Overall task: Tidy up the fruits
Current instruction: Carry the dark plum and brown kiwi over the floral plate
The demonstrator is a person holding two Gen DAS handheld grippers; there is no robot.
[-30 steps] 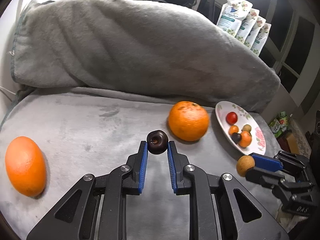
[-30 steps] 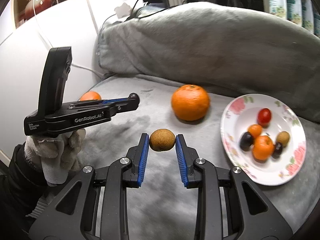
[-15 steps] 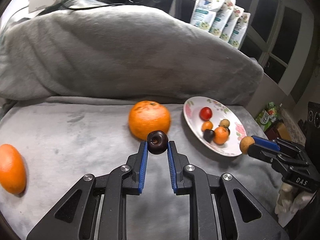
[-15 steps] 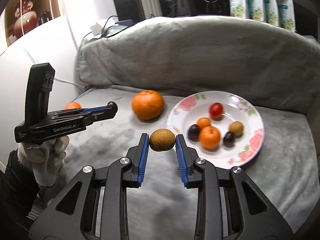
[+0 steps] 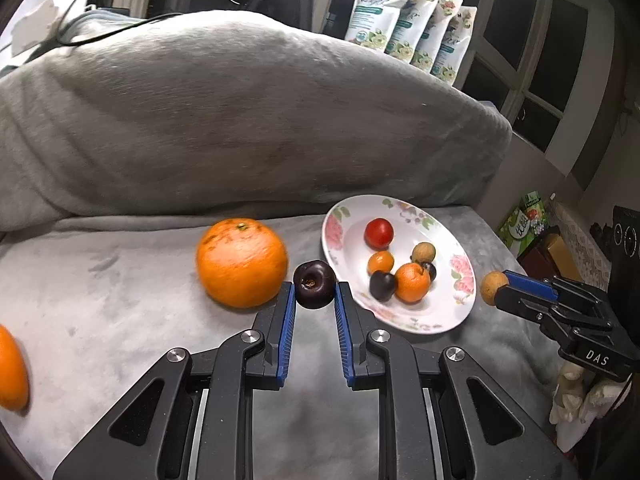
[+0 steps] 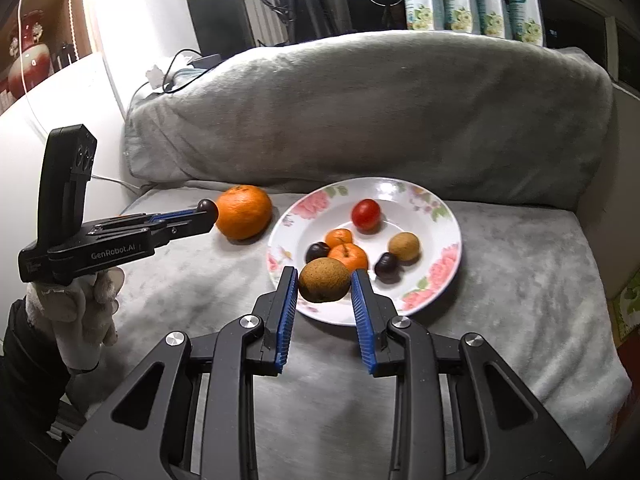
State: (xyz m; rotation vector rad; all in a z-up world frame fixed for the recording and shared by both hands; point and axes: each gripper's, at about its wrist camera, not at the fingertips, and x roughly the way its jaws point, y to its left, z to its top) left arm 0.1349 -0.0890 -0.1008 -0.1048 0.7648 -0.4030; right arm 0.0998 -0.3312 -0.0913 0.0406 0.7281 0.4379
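As seen from the left wrist, the left gripper pinches a plum between its blue pads at the very tips, so the fruit stays clear of the linkage and can drop free on release. It hangs above the grey blanket, between the big orange and the plate, just short of the near rim. The plate lies flat on the blanket and already holds a tomato, two small oranges, a brown fruit and dark fruits, which marks it as the collection point. A second orange sits well apart at the left edge. At right, the right gripper pinches a brown fruit beside the plate's right rim.

From the right wrist, the right gripper grips that brown fruit at the pad tips, apparently over the near rim of the plate. Judged from this, release needs a short advance toward the bare patch right of centre, to avoid striking the fruit already there. The left gripper appears at left, held in a gloved hand, with the plum at its tip just beside the big orange.
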